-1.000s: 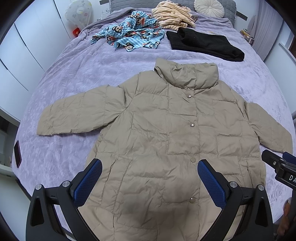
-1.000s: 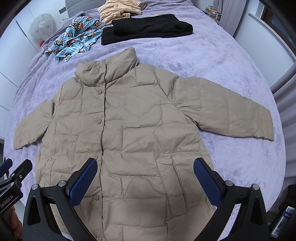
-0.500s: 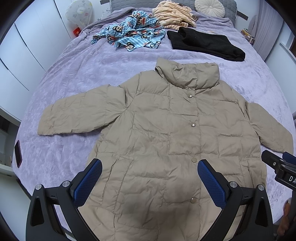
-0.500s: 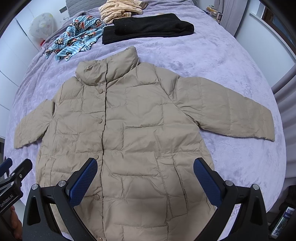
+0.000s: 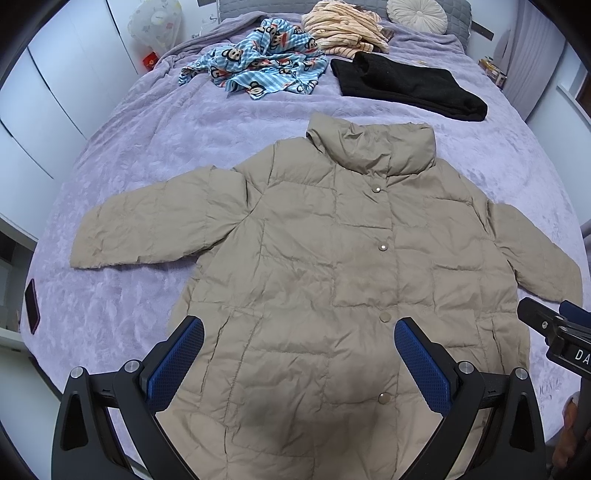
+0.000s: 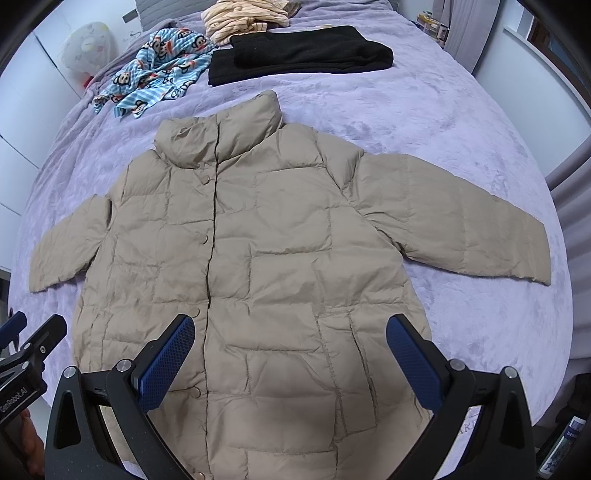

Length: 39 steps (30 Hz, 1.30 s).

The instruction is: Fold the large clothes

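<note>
A large beige puffer jacket [image 5: 332, 258] lies flat, front up and snapped shut, on the purple bedspread [image 5: 147, 155], with both sleeves spread out to the sides. It also shows in the right wrist view [image 6: 280, 258]. My left gripper [image 5: 299, 350] is open and empty, held above the jacket's lower left part. My right gripper [image 6: 290, 347] is open and empty, held above the jacket's lower right part. Each gripper shows at the edge of the other's view.
At the far end of the bed lie a blue monkey-print garment [image 5: 258, 70], a folded black garment [image 5: 406, 88], a striped peach garment [image 5: 347, 26] and a round pillow [image 5: 417, 14]. A dark phone [image 5: 31, 306] lies at the bed's left edge. White wardrobes [image 5: 55, 92] stand on the left.
Both views have shifted very slightly; the jacket and other clothes lie as before. Both grippers stay open.
</note>
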Available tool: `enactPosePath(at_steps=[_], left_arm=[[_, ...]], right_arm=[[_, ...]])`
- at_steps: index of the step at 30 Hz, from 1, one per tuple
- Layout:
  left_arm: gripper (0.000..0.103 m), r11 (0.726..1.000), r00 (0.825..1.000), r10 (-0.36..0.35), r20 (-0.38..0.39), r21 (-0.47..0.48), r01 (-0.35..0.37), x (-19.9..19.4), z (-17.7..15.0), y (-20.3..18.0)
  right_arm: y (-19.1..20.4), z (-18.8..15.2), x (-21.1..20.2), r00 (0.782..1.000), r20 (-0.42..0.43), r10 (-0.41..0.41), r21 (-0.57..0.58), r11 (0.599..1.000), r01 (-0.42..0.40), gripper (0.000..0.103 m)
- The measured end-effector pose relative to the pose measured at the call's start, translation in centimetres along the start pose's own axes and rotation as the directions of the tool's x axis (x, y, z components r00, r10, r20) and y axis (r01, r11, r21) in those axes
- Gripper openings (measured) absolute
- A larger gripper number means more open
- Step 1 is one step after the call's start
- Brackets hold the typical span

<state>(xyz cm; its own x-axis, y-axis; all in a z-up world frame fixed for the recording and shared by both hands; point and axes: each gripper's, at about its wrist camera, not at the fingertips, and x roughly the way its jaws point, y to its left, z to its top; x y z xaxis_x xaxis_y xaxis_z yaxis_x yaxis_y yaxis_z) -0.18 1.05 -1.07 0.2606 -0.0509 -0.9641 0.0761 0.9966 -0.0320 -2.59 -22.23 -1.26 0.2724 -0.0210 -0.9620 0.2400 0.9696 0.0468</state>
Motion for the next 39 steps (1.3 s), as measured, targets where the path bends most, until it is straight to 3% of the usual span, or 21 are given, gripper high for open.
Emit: enactPosePath(at_steps=[2,13,17,23,26,31,39], left_arm=[[0.103,1.0,1.0,0.008,-0.002,-0.002,-0.008,0.2,0.1,0.1],[0.103,0.993,0.995,-0.097,0.006,-0.065,0.097,3.3,0.1,5.1],[0.103,0.986,0.989,-0.149,-0.007,-0.081,0.148,4.8,0.3,8.6],[0.103,0.971,0.987,-0.16,0.011,-0.178,0.16,7.5,1.7,17.6],[0.103,0.94,0.981,-0.186,0.046,-0.283,0.192,9.5,2.3,23.4],[0.103,0.832,0.957,-0.27,0.104,-0.476,0.287,14.8,2.5,31.9],[0.103,0.703,0.921,-0.32,0.222,-0.596,0.388,21.4,5.5,38.9]], right_arm=[[-0.1,0.0,0.0,1.0,-0.004,0.015,0.004,1.0,-0.015,0.103],[2.3,-1.2,-0.2,0.996,0.003,0.094,0.004,0.996,-0.094,0.103],[4.8,-1.8,0.7,0.991,-0.008,0.135,-0.007,0.991,-0.135,0.103],[10.0,-2.9,4.4,0.974,-0.12,0.191,0.035,0.982,-0.188,0.103],[12.8,-3.5,6.3,0.974,-0.145,0.176,0.025,0.984,-0.175,0.103],[16.0,-4.1,9.2,0.962,-0.172,0.21,0.032,0.978,-0.208,0.103],[19.7,-3.9,12.0,0.96,-0.148,0.239,0.007,0.971,-0.241,0.103]])
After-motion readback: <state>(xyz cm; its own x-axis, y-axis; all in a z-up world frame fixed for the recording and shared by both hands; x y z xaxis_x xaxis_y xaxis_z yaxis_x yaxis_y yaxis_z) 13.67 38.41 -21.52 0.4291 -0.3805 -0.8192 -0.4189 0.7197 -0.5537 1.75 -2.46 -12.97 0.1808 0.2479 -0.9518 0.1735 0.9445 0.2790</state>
